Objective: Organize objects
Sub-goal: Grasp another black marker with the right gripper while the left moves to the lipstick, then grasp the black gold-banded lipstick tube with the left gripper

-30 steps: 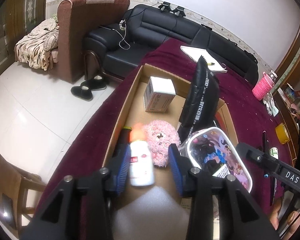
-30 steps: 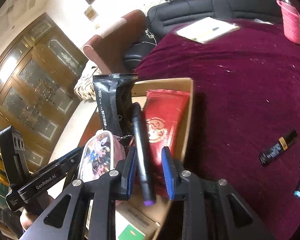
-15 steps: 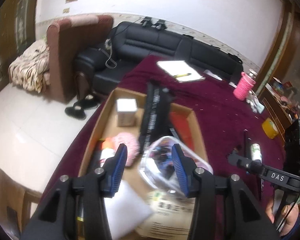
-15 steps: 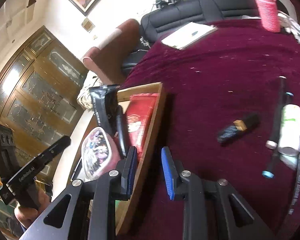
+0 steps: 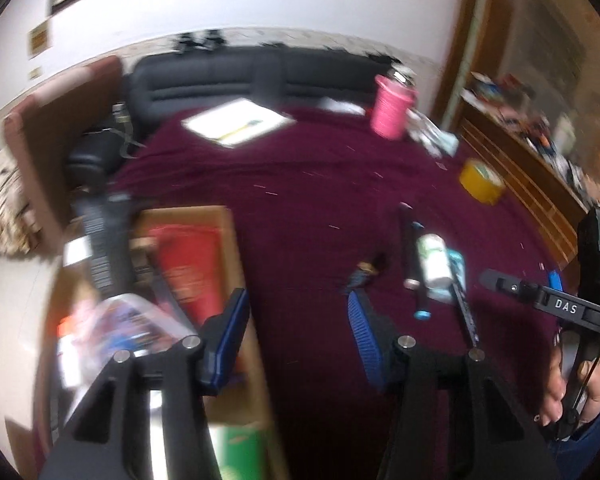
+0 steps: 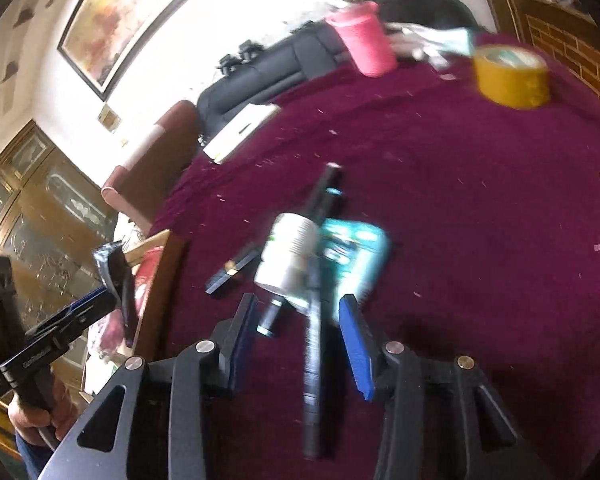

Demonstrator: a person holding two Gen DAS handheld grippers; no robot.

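A cardboard box on the maroon table holds a red packet, a tall black packet and a clear printed pouch. My left gripper is open and empty, over the box's right wall. Loose on the cloth lie a white bottle, a teal packet, a black pen, another dark pen and a small black tube. My right gripper is open and empty, its jaws either side of the black pen, just short of the bottle.
A pink cup, a yellow tape roll and a white notepad sit further back on the table. A black sofa and a brown armchair stand beyond. The left gripper shows in the right wrist view.
Both grippers swung right, from the box toward the loose items. My right gripper let go of the black marker in the box and opened wider. My left gripper opened wider.
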